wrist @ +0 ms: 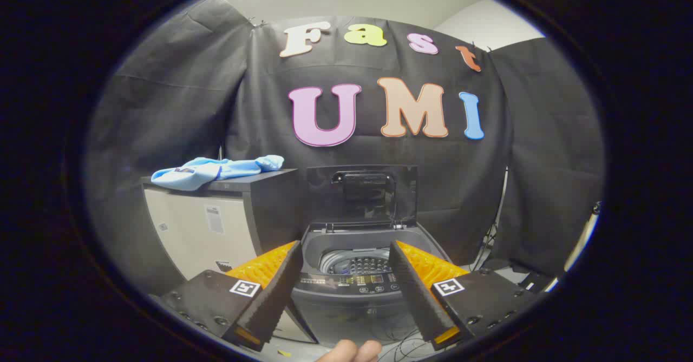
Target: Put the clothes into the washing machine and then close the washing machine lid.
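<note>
Grey plastic is showing between my two fingers, since I am looking straight at the top-loading washing machine just ahead. I am holding the gripper with its fingers spread wide and nothing between them, so it is gripping nothing. A bit of my hand is peeking in at six o'clock, below the fingers.

The washer is sitting at about twelve o'clock from the fingertips, its control strip facing me and its perforated metal drum showing through the round mouth. As far as I can make out, the drum is holding no clothing. Behind the mouth, the dark lid is standing upright against the booth wall, fully raised, with a handle near its top edge.

Further off, at about ten o'clock from my fingers, a dark-topped cabinet is standing just beside the washer, and the light blue garment is lying crumpled along its top, well apart from the gripper. It is looking soft and limp, draping slightly over the front edge, with a small patch near one end.

I am judging that the task is barely starting: the garment is not yet picked up, nothing is loaded, and the lid is waiting to be shut. Fetching, dropping in and closing are all left to do.
</note>
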Demonstrator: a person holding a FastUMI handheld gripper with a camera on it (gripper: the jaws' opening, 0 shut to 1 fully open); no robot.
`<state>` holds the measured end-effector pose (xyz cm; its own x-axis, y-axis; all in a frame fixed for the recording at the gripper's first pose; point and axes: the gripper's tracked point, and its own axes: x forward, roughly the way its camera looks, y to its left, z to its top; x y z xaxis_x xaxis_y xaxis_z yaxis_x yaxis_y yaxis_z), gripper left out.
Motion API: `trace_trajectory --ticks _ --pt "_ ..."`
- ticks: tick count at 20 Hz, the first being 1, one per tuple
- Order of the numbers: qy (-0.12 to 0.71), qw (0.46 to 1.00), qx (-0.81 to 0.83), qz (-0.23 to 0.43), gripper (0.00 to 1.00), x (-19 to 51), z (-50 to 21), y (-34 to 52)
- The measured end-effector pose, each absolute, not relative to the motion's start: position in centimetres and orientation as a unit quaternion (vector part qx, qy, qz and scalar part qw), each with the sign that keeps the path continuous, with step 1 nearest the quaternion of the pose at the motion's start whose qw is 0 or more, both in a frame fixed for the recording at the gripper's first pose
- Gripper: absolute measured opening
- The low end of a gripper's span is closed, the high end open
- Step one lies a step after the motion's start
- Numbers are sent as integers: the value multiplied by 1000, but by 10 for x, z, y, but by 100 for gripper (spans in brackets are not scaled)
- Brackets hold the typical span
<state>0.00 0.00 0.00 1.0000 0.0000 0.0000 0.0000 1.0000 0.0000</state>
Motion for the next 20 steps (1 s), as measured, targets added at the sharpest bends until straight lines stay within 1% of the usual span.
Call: trace_trajectory --ticks 12,16,20 --pt "4 1000 0 -6 100 3 -4 9" --pt "-12 1000 0 4 100 12 10 22" --pt "-40 999 5 -7 99 21 42 31"
